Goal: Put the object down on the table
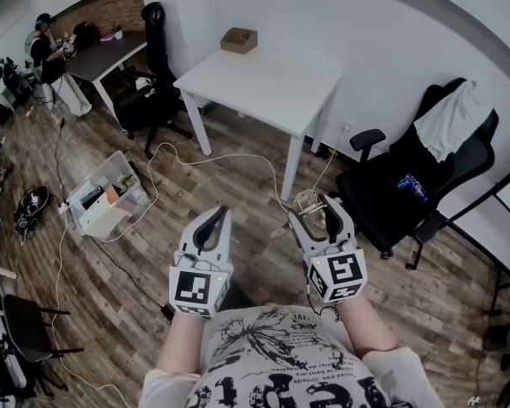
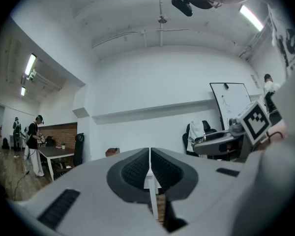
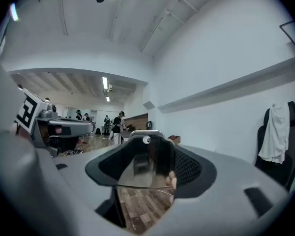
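Note:
My right gripper hangs in front of me above the wooden floor, shut on a small clear-and-tan object. In the right gripper view that object fills the gap between the ribbed pads; it looks see-through, with a small googly eye near its top. My left gripper floats beside it at the same height, shut, with nothing between its fingers. The white table stands ahead of both grippers, against the wall, well beyond their reach.
A brown box sits at the table's far corner. A black office chair with a white cloth stands to the right. A clear storage bin and white cables lie on the floor at left. Another desk and a person are far left.

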A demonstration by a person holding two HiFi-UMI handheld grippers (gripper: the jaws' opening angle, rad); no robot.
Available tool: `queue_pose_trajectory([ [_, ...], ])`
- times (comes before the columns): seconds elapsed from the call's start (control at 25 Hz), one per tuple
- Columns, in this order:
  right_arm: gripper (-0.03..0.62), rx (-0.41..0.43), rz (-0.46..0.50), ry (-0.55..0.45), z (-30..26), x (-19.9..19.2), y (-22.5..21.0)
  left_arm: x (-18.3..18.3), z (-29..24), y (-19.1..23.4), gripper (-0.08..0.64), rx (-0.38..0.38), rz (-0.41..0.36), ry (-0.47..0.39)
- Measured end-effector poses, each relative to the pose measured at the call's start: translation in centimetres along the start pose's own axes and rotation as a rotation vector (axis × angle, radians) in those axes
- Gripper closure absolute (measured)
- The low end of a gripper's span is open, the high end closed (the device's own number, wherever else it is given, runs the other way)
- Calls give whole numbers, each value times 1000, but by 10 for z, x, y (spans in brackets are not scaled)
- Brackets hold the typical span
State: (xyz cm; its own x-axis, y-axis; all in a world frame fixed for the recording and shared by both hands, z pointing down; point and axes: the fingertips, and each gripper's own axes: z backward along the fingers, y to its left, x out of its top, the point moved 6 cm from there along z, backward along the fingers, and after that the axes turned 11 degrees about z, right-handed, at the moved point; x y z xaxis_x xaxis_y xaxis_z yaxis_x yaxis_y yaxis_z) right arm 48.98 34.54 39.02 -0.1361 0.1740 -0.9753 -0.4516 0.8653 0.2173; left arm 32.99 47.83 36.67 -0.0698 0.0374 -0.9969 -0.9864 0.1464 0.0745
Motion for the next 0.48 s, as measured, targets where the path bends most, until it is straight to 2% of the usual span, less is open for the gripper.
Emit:
queue_pose_trajectory([
  [0.48,314,1,-23,18,-22,-7,-6,-8,-22,16,548,-10,6,4],
])
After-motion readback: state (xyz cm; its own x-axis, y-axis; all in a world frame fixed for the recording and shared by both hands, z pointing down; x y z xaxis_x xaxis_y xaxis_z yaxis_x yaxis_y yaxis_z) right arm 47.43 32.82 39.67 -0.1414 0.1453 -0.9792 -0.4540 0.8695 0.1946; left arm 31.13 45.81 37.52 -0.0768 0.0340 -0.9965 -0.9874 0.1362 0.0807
